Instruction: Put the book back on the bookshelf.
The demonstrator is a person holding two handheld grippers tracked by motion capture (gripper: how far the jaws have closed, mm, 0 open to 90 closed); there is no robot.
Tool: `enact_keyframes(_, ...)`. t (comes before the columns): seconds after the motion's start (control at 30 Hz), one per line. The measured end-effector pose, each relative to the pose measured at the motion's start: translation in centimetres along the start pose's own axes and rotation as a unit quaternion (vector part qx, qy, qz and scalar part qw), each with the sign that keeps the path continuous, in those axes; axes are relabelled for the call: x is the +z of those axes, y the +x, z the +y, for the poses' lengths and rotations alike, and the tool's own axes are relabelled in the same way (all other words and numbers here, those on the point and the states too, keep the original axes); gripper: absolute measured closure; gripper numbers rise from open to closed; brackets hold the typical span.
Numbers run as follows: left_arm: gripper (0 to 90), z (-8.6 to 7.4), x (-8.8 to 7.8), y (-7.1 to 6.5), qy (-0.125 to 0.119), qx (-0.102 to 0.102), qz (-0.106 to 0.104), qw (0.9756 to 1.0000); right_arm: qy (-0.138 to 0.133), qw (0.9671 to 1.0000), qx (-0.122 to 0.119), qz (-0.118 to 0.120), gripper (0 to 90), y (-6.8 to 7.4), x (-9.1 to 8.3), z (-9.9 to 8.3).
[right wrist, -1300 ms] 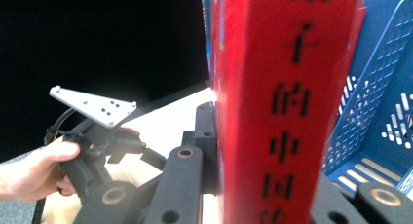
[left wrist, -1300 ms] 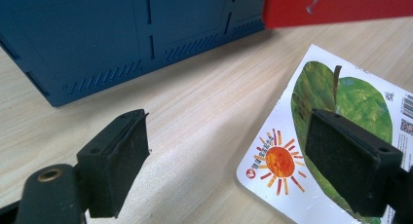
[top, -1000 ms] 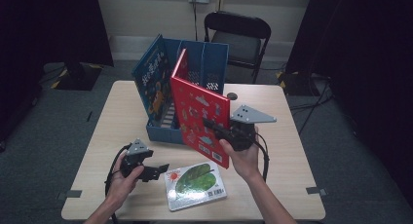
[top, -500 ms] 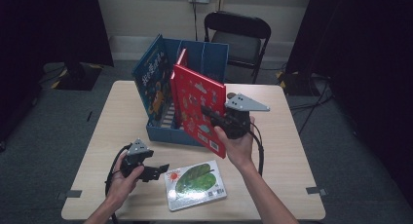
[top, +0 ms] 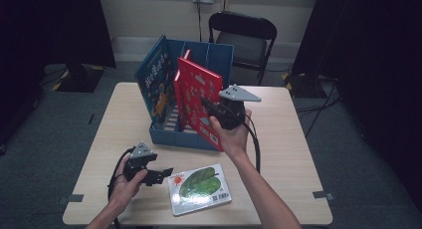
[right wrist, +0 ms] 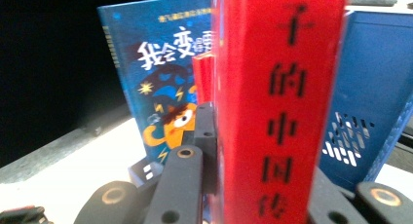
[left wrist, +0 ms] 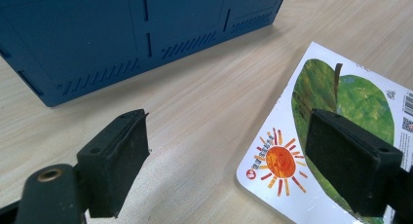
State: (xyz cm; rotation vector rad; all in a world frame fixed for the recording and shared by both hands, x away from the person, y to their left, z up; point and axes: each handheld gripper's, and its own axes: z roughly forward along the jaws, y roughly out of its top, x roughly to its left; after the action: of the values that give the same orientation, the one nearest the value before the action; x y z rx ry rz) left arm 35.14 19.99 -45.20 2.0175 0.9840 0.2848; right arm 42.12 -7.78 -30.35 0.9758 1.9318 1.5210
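Note:
My right gripper (top: 211, 107) is shut on a red book (top: 200, 100), held upright and tilted over the front of a blue file box (top: 211, 57). Up close in the right gripper view the red book's spine (right wrist: 280, 107) stands between the jaws. A blue picture book (top: 155, 79) leans in the box's left side, also visible behind the spine (right wrist: 160, 78). My left gripper (top: 160, 175) rests open near the table's front left, its jaws either side of bare wood and the corner of a flat book with a green leaf and sun (left wrist: 336, 112), which lies at the front middle (top: 199, 188).
A black folding chair (top: 244, 40) stands behind the table's far edge. The blue box's outer wall (left wrist: 122, 34) is close ahead of the left gripper. Bare tabletop (top: 293, 139) lies to the right of the right arm.
The right gripper has carried the red book up and back toward the box, turning it more upright. The left gripper and the leaf book have stayed put.

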Motion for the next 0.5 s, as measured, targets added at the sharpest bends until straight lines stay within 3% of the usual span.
enact_keyframes(0.5, 15.9, 0.0, 0.1, 0.1, 0.0, -0.003, -0.005, 1.0, -0.003, 0.9976, 0.045, -0.052, 80.6, -0.8, 3.1, 0.1)
